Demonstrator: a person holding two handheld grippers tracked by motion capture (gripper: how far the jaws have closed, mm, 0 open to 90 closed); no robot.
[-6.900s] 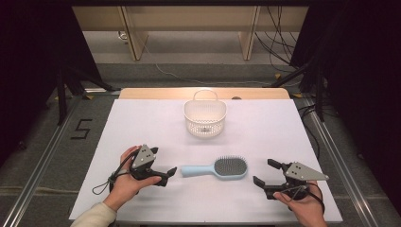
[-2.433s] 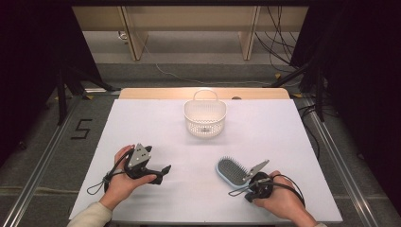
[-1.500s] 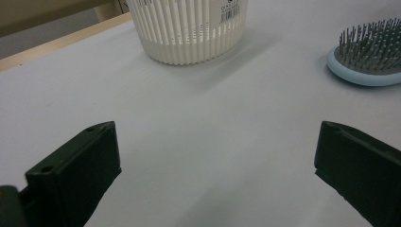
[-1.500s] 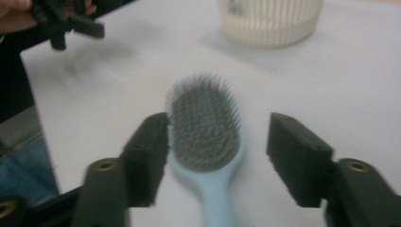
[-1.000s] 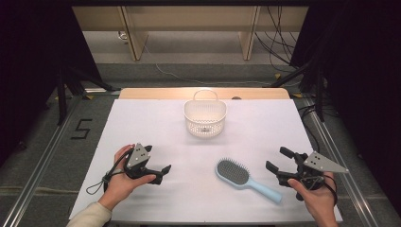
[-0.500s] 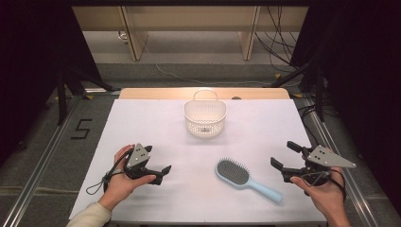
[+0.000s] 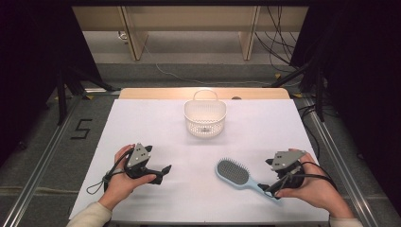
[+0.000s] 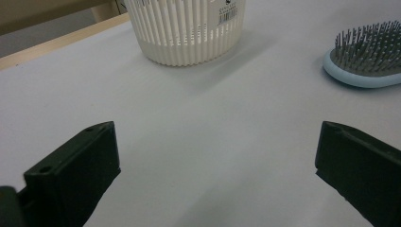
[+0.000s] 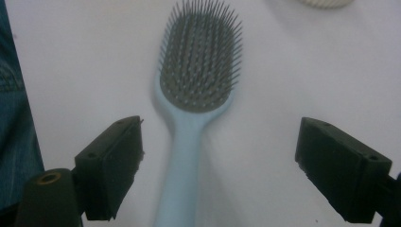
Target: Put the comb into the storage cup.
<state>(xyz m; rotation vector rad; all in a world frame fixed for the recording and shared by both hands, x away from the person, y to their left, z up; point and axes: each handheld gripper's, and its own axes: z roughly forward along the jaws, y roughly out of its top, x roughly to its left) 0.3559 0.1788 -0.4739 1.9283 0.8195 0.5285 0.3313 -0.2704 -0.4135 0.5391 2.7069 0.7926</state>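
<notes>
A light-blue hairbrush (image 7: 235,173) with grey bristles lies bristles-up on the white table (image 7: 142,123), its handle pointing to the front right. My right gripper (image 7: 271,187) is open at the end of the handle. In the right gripper view the hairbrush (image 9: 198,71) runs up between the wide-apart jaws of the right gripper (image 9: 220,130), which do not touch it. My left gripper (image 7: 163,171) rests open at the front left with nothing between its jaws. The left gripper (image 8: 215,137) faces a white slatted basket (image 8: 189,28) and the hairbrush (image 8: 366,56).
The white basket (image 7: 204,118) with a handle stands at the table's back middle. A wooden strip (image 7: 142,93) edges the far side. A blue-sleeved arm (image 9: 12,118) shows at the left of the right gripper view. Cables (image 7: 101,182) trail from the left gripper.
My right gripper has swung in from the right edge to the brush handle, jaws now on either side of it. The brush and my left gripper have not moved.
</notes>
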